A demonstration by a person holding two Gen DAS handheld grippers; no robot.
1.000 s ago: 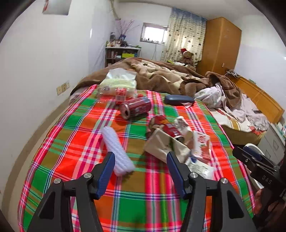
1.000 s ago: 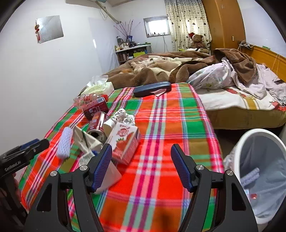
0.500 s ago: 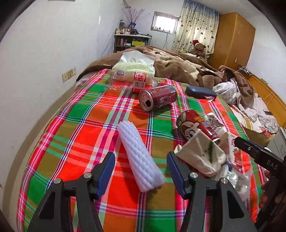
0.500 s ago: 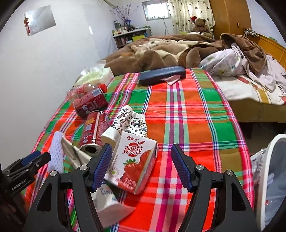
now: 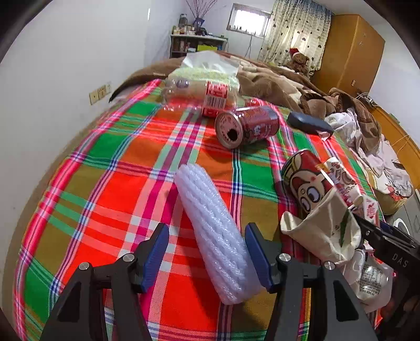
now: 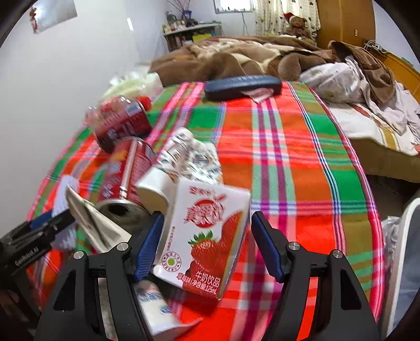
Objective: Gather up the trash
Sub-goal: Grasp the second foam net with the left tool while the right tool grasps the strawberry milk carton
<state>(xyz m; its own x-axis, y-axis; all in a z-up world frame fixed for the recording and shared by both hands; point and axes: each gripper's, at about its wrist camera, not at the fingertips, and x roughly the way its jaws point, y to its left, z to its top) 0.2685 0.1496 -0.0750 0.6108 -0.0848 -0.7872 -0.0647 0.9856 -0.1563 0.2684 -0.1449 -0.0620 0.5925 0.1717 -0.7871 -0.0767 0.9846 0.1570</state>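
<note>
Daylight is pouring through the far window, lighting both views brightly. Fisheye curvature is bending the edges. Motion blur is smearing the cans in the right view.

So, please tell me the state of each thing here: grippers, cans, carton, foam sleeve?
Left gripper: open, around the foam sleeve.
Right gripper: open, around the milk carton.
Foam sleeve: lying flat.
Milk carton: lying, tilted.
Red can: on its side, opened.
Cartoon can: on its side.
</note>
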